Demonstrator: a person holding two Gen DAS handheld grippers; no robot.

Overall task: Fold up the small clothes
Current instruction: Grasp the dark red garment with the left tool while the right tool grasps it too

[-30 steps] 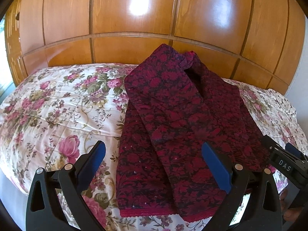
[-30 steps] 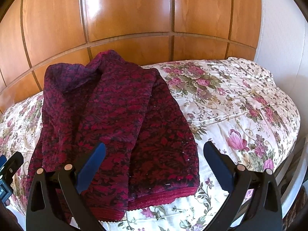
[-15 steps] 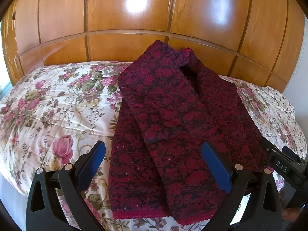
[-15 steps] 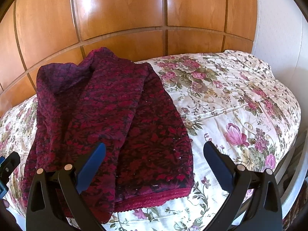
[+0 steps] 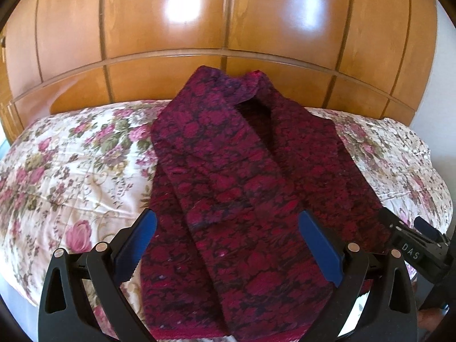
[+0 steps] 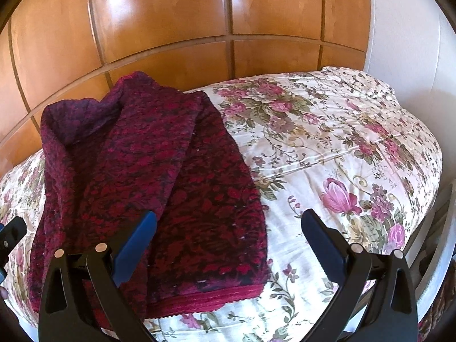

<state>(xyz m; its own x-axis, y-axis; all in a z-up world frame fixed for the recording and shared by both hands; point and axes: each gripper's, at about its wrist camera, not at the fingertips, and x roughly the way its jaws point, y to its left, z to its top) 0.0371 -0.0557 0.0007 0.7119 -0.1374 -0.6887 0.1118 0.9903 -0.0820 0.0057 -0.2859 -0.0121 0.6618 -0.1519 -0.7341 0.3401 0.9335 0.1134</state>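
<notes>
Closer over the dark red floral garment (image 5: 242,188) than a second before, with its near hem (image 6: 205,299) now low between the wide-open, empty left gripper (image 5: 228,252) fingers. Lay lengthwise on the floral bedspread (image 6: 327,148), sides already folded inward. Right gripper (image 6: 228,252) likewise spread and empty above the hem's right corner; probably set to grab the hem and fold it up.

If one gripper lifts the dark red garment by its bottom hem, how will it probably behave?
The dark red garment is probably floppy: it drapes in soft overlapping folds on the floral bedspread. Lifted at one point, the folded layers would likely slide open. Its textured knit probably is not slippery.
</notes>
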